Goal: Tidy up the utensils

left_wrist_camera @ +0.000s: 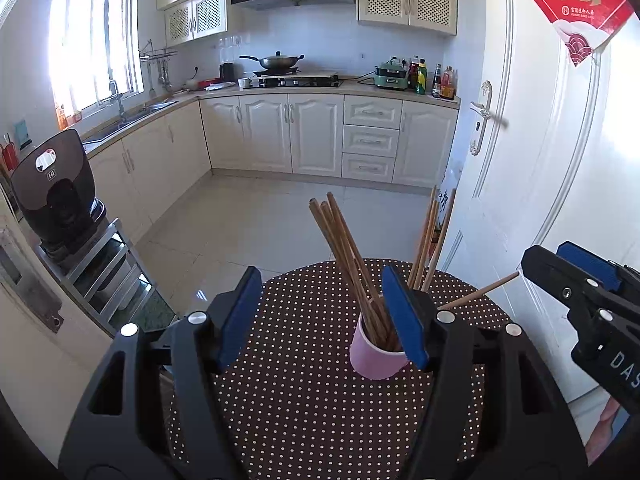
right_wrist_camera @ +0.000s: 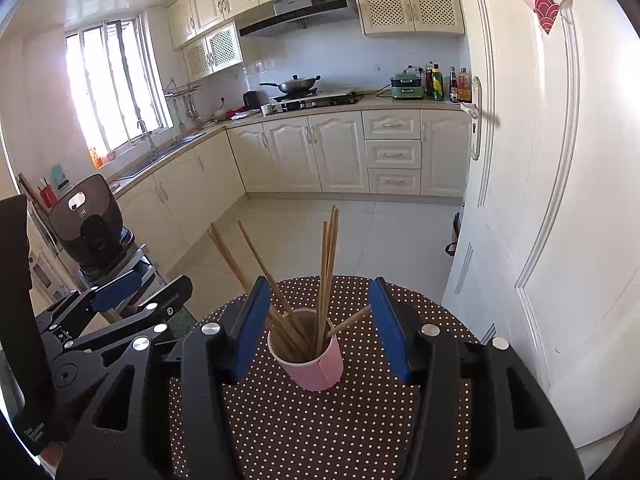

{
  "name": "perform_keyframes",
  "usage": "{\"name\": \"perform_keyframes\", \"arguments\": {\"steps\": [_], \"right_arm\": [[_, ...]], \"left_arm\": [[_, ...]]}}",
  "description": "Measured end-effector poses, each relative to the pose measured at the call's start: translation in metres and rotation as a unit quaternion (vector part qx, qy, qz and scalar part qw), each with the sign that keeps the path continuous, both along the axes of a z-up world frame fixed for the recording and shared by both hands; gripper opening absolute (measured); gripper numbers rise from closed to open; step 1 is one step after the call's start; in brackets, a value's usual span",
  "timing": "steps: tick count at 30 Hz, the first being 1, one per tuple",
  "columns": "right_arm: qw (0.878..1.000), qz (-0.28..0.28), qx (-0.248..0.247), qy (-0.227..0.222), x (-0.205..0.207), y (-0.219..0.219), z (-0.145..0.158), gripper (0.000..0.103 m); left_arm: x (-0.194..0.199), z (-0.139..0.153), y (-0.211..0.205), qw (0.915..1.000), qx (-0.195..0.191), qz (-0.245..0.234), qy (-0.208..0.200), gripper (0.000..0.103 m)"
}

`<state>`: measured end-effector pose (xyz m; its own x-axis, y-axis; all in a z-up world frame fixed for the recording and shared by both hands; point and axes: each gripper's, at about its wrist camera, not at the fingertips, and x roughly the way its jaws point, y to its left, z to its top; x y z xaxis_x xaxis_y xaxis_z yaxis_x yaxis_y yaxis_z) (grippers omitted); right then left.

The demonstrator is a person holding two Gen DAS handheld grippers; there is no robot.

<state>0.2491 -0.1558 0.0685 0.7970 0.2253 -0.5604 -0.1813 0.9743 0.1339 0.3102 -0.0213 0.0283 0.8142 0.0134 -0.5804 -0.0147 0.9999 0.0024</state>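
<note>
A: Where is the pink paper cup (right_wrist_camera: 310, 364) of brown wooden chopsticks (right_wrist_camera: 326, 276) relative to the two hand-held grippers?

B: In the right wrist view it stands just ahead of the right gripper (right_wrist_camera: 320, 330), framed between its blue-padded fingers (right_wrist_camera: 250, 326). The jaws stand apart and touch neither cup nor sticks. In the left wrist view the cup (left_wrist_camera: 376, 354) sits partly behind the right-hand finger of the left gripper (left_wrist_camera: 322, 314), whose jaws are also apart and hold nothing.

A: And the chopsticks (left_wrist_camera: 348, 264)?

B: All upright in the cup, fanned out, one leaning low toward the white door (right_wrist_camera: 560, 200).

A: What carries the cup?

B: A round table under a dark brown cloth with white polka dots (right_wrist_camera: 320, 432); the cup stands toward the far edge.

A: The room?

B: A kitchen: cream cabinets (right_wrist_camera: 312, 152), a wok (right_wrist_camera: 296, 85) on the hob, a bright window (right_wrist_camera: 108, 88), pale floor tiles (right_wrist_camera: 288, 232).
</note>
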Motion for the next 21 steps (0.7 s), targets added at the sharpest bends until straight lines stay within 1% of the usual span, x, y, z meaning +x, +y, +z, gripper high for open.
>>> {"name": "perform_keyframes", "arguments": {"steps": [4, 8, 12, 18, 21], "right_arm": [[1.000, 0.005, -0.002, 0.004, -0.007, -0.001, -0.006, 0.050], [1.000, 0.012, -0.004, 0.006, -0.012, -0.001, -0.010, 0.051], [1.000, 0.017, -0.005, 0.009, -0.019, -0.002, -0.018, 0.054], [0.999, 0.025, 0.002, 0.024, -0.023, -0.004, -0.035, 0.055], [0.999, 0.025, -0.002, 0.030, -0.027, -0.004, -0.044, 0.056]], "left_arm": [[-0.006, -0.004, 0.003, 1.0000, -0.002, -0.003, -0.001, 0.065], [-0.016, -0.009, 0.005, 0.9999, 0.007, -0.009, -0.006, 0.068], [-0.022, -0.019, 0.008, 0.9998, 0.012, -0.015, -0.004, 0.068], [-0.031, -0.033, 0.014, 0.9998, 0.017, -0.014, -0.002, 0.068], [-0.036, -0.041, 0.014, 0.9997, 0.015, -0.019, 0.003, 0.068]]}}
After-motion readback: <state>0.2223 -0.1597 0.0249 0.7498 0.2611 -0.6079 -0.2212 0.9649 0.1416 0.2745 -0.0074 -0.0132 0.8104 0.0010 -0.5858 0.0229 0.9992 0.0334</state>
